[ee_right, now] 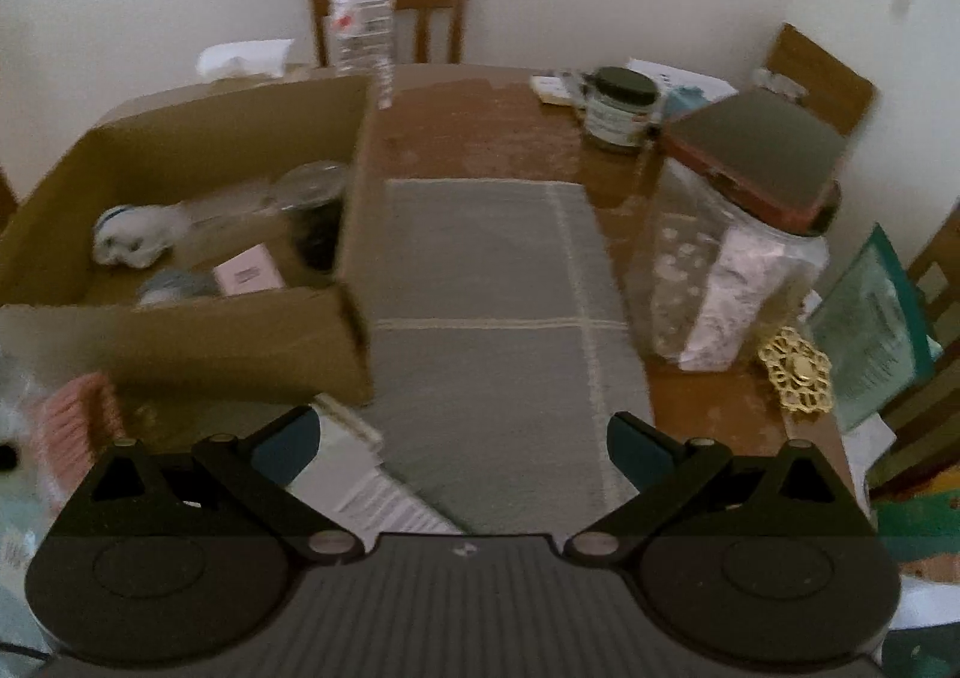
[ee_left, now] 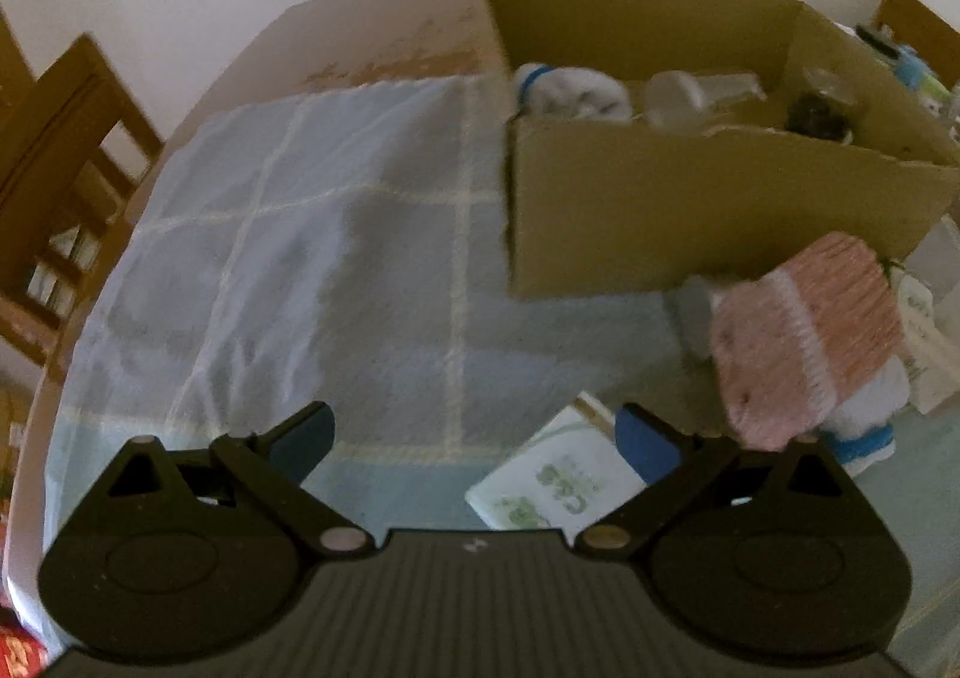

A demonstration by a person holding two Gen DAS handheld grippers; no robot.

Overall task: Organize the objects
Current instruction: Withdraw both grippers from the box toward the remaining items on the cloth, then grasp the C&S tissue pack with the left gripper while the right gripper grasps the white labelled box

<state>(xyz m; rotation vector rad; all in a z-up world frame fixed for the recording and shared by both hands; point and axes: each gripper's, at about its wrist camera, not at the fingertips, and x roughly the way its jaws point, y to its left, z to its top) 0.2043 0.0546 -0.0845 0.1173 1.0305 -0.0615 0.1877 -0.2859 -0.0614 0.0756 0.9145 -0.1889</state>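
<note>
Left claw (ee_left: 474, 438) spread wide, nothing between its blue-padded fingers (ee_left: 303, 438), held above a pale checked cloth (ee_left: 288, 258) on the wooden surface (ee_left: 384, 36). Just ahead of its right finger lies a white packet with green print (ee_left: 552, 483), flat on the cloth. Further ahead and to the right stands an open cardboard box (ee_left: 690, 222); inside it, a white sock with a blue band (ee_left: 570, 90) and some clear plastic items, blurred. Leaning against the box's near wall, right of the claw, is a pink knitted piece (ee_left: 798, 342). Right claw (ee_right: 462, 447) also spread and empty, over the same cloth (ee_right: 486, 270). A white leaflet with fine print (ee_right: 372, 492) lies under its left finger. The box (ee_right: 198, 336) sits ahead-left of this claw, holding the sock (ee_right: 126, 243) and a small pink carton (ee_right: 249, 270). Ahead-right stands a clear canister with a dark lid (ee_right: 732, 270); a gold filigree ornament (ee_right: 798, 372) lies beside its base. Far ahead: a water bottle (ee_right: 363, 12) and a dark-lidded jar (ee_right: 621, 108).
</note>
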